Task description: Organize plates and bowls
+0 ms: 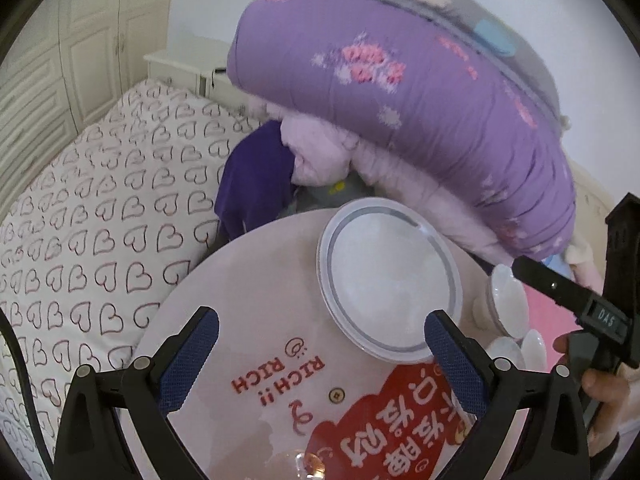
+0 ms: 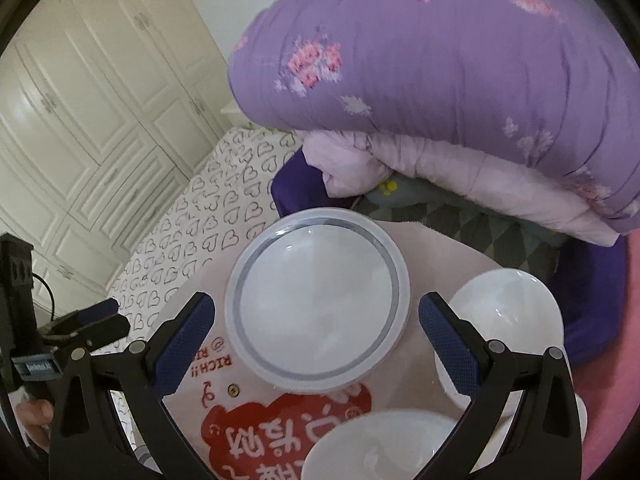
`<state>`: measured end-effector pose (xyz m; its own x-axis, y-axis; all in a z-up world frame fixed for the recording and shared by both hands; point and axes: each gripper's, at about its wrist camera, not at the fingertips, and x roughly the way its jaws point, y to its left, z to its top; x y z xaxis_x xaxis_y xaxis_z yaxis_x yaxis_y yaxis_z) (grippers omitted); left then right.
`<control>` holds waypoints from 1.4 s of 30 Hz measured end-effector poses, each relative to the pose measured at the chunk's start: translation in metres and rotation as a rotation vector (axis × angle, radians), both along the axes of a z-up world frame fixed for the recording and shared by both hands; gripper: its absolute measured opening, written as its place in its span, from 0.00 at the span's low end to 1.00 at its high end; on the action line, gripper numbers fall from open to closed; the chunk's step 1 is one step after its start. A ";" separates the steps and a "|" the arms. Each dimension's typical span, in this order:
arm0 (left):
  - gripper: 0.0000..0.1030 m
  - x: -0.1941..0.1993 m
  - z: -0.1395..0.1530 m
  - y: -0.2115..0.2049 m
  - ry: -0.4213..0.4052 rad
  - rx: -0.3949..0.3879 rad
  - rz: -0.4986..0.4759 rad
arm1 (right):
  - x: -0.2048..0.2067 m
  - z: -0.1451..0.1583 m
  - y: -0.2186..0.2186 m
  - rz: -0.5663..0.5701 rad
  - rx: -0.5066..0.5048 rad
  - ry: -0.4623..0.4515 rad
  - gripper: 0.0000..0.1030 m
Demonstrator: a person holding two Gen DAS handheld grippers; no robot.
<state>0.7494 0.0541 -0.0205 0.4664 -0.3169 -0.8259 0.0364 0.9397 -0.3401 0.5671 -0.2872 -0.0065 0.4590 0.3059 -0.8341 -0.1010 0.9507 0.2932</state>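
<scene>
- Bedroom clutter frames our work: a heart-print bedsheet (image 1: 100, 216), a folded purple quilt (image 1: 400, 92) and cream wardrobe doors (image 2: 92, 120) lie beyond a small round table (image 1: 248, 280) printed with red lettering.
- Our left gripper (image 1: 322, 344) hangs over the table with its blue-padded fingers spread wide, holding nothing.
- Our right gripper (image 2: 316, 330) is likewise spread and empty.
- On the table sits a white plate with a grey ring (image 2: 318, 300); there may be more than one stacked, though we cannot tell for sure.
- Two white bowls (image 2: 508, 320) stand at the table's right edge, one behind the right finger, one nearer the camera.
- From the right gripper the plate lies straight ahead, centred between the fingers; from the left it sits ahead and to the right.
- We judge the right hand better lined up, and it is also nearer the bowls.
</scene>
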 end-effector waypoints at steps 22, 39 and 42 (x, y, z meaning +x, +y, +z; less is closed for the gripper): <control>0.78 0.107 -0.106 -0.032 0.211 -0.109 -0.018 | 0.065 -0.077 -0.014 0.035 -0.105 0.219 0.89; 0.43 0.119 -0.134 -0.031 0.286 -0.211 -0.007 | 0.075 -0.095 -0.007 0.106 -0.127 0.292 0.61; 0.30 0.120 -0.136 -0.031 0.284 -0.216 -0.005 | 0.074 -0.101 -0.002 0.114 -0.160 0.299 0.47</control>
<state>0.8697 0.0233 -0.1567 0.2254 -0.5002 -0.8360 -0.0840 0.8449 -0.5282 0.6415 -0.2896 -0.1077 0.1579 0.1956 -0.9679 -0.1410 0.9746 0.1740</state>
